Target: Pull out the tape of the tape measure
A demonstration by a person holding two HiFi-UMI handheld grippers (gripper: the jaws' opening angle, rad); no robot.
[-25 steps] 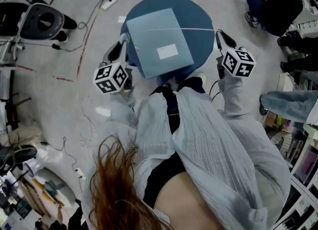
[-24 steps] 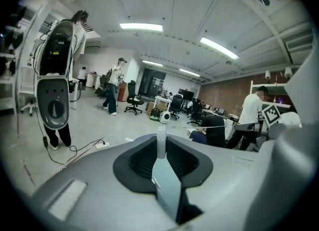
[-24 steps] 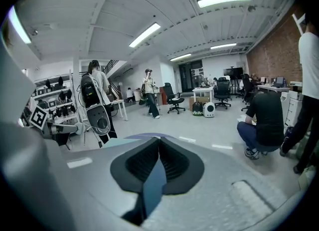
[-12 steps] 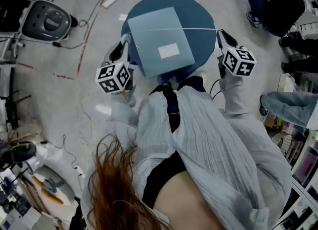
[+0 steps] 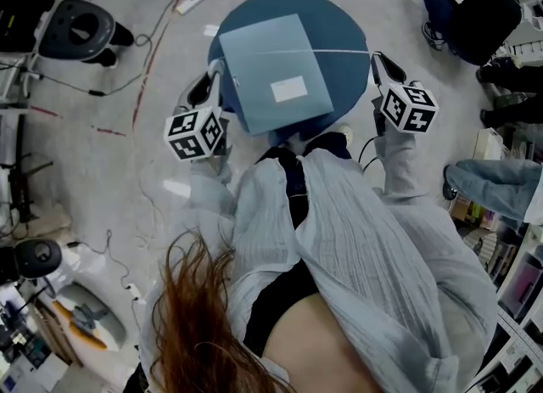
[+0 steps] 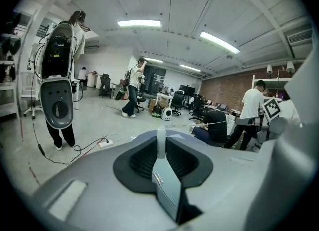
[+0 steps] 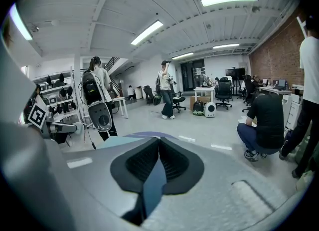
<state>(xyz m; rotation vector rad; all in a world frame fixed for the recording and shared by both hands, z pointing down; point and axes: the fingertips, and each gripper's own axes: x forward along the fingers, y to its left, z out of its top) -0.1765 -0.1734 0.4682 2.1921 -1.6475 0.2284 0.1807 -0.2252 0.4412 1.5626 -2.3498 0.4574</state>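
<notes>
A thin white tape point(image 5: 297, 50) runs taut across the light blue mat point(image 5: 271, 69) on the round blue table point(image 5: 339, 22), from one gripper to the other. My left gripper point(image 5: 216, 67) is at the table's left edge, shut on the white tape measure body point(image 6: 161, 142), which pokes up between its jaws. From the left gripper view the tape point(image 6: 214, 123) leads away toward the other gripper. My right gripper point(image 5: 372, 56) is at the table's right edge, shut on the tape's end. In the right gripper view its jaws point(image 7: 159, 142) meet, and the tape is hidden there.
A white label point(image 5: 288, 88) lies on the mat. A grey machine point(image 5: 72, 30) and cables point(image 5: 144, 60) are on the floor at left. A person in black point(image 5: 471, 1) crouches at upper right, and a leg in jeans point(image 5: 496, 183) stands by shelves at right.
</notes>
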